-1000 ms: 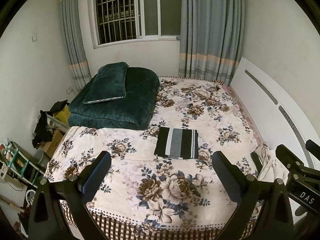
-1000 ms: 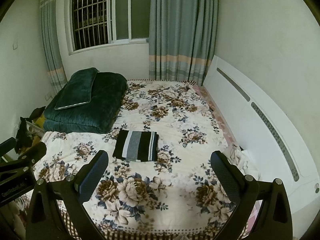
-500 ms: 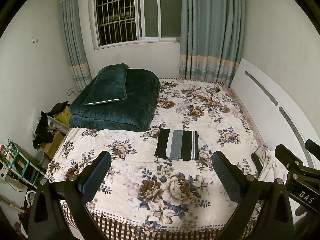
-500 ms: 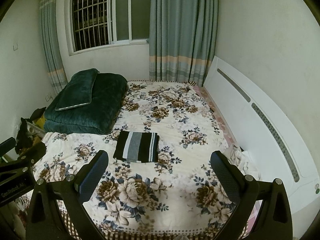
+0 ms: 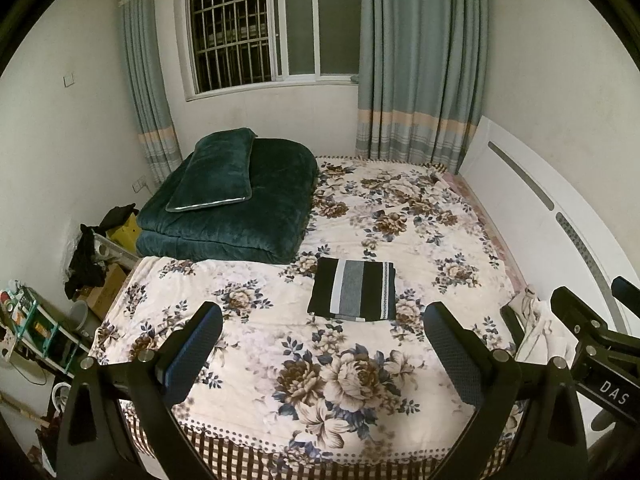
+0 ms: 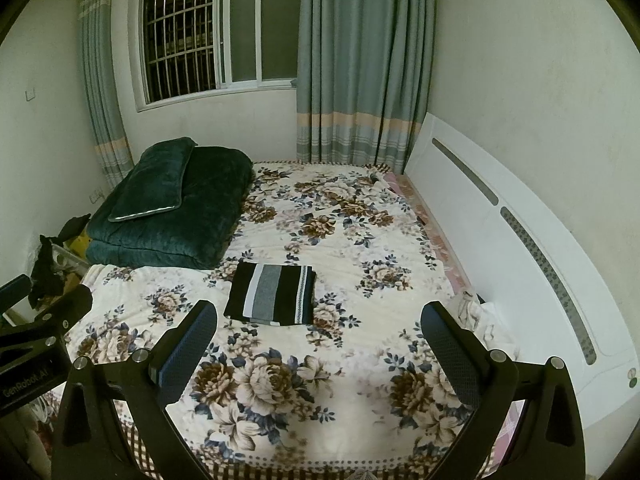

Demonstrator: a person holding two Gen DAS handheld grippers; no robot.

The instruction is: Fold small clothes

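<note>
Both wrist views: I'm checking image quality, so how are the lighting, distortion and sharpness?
Left wrist view: dim, greenish indoor light, dark window, strong fisheye bending of the headboard, black corners; the striped cloth is sharp. Right wrist view: same dim cast and curvature, cloth sharp, no glare.

Dim, greenish indoor light, dark window [image 5: 276, 28], sharp focus, heavy fisheye bending, black vignetted corners.
</note>
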